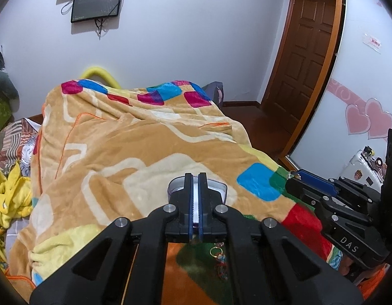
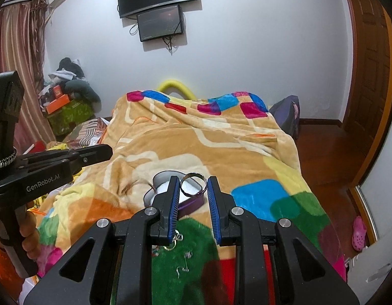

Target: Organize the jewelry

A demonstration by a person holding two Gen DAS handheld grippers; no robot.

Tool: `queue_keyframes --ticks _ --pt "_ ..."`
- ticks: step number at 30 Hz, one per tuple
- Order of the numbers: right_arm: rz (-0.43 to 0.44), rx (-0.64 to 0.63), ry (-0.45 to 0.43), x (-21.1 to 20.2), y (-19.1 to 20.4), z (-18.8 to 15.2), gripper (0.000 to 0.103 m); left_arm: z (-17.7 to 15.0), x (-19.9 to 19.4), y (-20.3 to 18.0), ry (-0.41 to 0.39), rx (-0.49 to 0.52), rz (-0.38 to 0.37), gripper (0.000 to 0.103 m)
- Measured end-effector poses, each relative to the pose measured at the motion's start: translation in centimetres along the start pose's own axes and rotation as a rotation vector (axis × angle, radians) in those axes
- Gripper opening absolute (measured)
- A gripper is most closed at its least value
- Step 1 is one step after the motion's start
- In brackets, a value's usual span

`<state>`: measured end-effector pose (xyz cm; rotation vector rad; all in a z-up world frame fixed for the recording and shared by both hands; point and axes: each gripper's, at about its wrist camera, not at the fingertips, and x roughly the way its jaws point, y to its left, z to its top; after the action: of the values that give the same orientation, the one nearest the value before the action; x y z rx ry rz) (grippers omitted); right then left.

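Over the bed's (image 2: 246,152) near edge, we are holding a ring (image 2: 193,185) clamped in the right tongs (image 2: 193,198) above the box (image 2: 168,178); the left tongs (image 1: 195,198) are together, empty.

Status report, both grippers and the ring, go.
Left gripper shut, holding nothing visible. Right gripper clamped on silver ring, over open purple box. Loose jewelry on blanket below; path unobstructed.
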<state>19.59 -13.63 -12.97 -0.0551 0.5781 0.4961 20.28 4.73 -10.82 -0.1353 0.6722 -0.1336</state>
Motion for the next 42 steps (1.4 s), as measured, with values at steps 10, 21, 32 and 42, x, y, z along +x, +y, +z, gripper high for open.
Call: queue_keyframes --ticks 10,21,32,42 --pt "0.016 -0.008 0.045 2.4 -0.1 -0.2 0.020 -0.9 3.7 1.5 0.111 0.010 0.031 0.006" --pt "0.030 -0.002 0.103 3.4 -1.1 -1.0 0.020 -5.9 7.2 3.1 0.306 -0.023 0.032 0.039" --pt "0.018 0.006 0.120 3.7 -1.5 -1.4 0.020 -6.8 10.0 3.3 0.386 -0.100 -0.048 0.039" --pt "0.017 -0.007 0.115 3.8 -1.0 -1.3 0.020 -6.9 10.1 3.2 0.367 -0.075 -0.001 0.002"
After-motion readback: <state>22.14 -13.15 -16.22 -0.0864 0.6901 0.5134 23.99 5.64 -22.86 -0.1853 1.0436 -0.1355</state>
